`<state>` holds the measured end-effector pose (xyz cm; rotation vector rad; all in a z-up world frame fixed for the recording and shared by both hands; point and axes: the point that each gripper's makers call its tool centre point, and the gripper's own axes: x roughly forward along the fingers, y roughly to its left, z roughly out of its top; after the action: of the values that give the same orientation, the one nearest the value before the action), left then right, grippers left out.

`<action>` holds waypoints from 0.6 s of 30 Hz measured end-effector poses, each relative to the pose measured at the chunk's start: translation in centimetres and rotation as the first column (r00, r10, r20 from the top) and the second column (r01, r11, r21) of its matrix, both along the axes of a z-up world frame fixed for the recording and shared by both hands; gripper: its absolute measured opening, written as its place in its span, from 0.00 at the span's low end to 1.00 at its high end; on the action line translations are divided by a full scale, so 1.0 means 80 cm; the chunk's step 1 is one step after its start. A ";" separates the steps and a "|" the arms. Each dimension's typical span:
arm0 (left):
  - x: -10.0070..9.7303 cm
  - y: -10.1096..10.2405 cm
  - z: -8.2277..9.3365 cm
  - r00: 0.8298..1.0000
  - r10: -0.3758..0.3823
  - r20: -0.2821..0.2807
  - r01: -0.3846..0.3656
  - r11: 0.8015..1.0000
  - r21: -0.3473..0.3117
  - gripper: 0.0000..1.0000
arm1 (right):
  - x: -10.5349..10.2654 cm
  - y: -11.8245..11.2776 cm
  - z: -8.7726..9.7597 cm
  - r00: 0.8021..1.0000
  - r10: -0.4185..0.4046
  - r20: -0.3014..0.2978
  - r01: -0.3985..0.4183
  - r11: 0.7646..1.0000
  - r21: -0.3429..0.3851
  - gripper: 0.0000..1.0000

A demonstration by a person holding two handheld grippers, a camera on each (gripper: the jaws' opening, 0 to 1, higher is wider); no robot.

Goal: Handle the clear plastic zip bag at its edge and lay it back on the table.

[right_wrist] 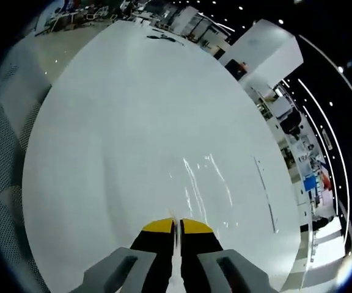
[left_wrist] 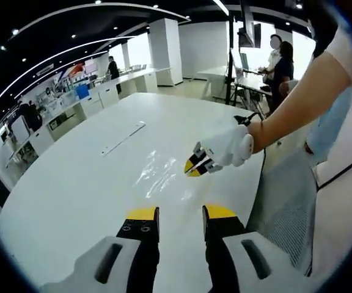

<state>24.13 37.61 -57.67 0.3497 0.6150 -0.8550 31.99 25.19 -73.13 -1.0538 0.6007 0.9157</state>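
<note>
Yellow-tipped left gripper (left_wrist: 180,213) hangs open and empty above the round white table (left_wrist: 72,183), while the right gripper (right_wrist: 176,227) pinches the near edge of the clear plastic zip bag (right_wrist: 203,183), mostly flat, so releasing it remains.

Clear bag (left_wrist: 157,171) outline barely discernible

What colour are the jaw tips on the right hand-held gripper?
Yellow tips on black jaws of the right hand-held gripper, clearest in the right gripper view.
</note>
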 end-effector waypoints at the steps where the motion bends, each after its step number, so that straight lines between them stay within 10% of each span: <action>1: -0.001 0.001 -0.001 1.000 0.003 -0.001 -0.003 1.000 -0.001 0.26 | 0.000 0.000 0.000 1.000 0.005 0.004 -0.005 1.000 -0.003 0.02; 18: -0.016 0.000 -0.009 1.000 0.012 -0.016 -0.012 1.000 -0.006 0.25 | -0.027 0.002 -0.017 0.992 0.018 -0.127 -0.014 0.999 0.029 0.17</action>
<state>22.89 37.62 -58.41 0.3338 0.6285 -0.8482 29.79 25.37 -74.53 -0.9817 0.6844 1.0078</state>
